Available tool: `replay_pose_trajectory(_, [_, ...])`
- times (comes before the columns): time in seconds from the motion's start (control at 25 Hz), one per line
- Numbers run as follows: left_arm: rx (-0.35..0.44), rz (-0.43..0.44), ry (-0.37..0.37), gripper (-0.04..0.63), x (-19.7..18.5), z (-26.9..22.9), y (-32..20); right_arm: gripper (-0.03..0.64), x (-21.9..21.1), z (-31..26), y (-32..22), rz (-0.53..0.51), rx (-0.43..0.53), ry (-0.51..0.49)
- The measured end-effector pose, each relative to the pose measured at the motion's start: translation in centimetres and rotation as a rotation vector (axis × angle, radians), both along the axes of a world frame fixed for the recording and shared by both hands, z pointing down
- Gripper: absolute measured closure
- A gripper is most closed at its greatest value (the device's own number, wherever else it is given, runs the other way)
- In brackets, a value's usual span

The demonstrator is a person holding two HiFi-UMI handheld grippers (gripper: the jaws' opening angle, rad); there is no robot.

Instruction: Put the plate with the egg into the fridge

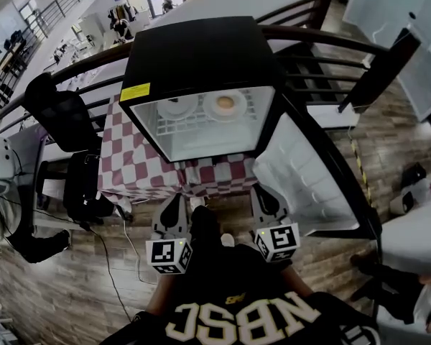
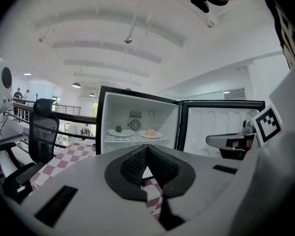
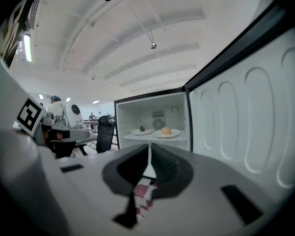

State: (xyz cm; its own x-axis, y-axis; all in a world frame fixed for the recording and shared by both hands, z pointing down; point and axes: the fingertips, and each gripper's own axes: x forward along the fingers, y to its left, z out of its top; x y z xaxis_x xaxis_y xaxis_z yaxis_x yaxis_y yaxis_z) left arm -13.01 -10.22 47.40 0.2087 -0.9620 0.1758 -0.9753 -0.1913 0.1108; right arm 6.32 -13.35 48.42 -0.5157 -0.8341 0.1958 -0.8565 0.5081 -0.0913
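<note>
Left tongs [image 2: 146,149]: jaws closed together, nothing between them. Right tongs [image 3: 149,150]: jaws likewise closed, nothing held. Both are held low in front of the person, well back from the fridge [image 1: 194,56] and pointing toward its open front.

The fridge is a small black unit standing on a table [image 1: 133,160] covered with a red-and-white checked cloth. Its door [image 1: 305,171] is swung fully open to the person's right, white inner liner showing.

The plate with the egg [image 1: 225,106] sits inside the fridge on the white wire shelf [image 1: 201,126], on the right half, upright and flat. The egg [image 1: 225,102] lies at the plate's centre. A second plate [image 1: 178,107] rests just beside it on the left half of the same shelf; the left gripper view shows a small green item [image 2: 118,129] on it, too small to identify.

A black office chair [image 1: 61,113] stands left of the table, beside the railing [image 1: 86,67].
</note>
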Motion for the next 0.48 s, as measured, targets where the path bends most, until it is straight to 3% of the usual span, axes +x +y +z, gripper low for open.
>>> replay_pose_trajectory(0.48, [0.008, -0.015, 0.02, 0.574, -0.3, -0.3, 1.6, 0.584, 0.4, 0.1, 1.3, -0.005, 0.005, -0.012])
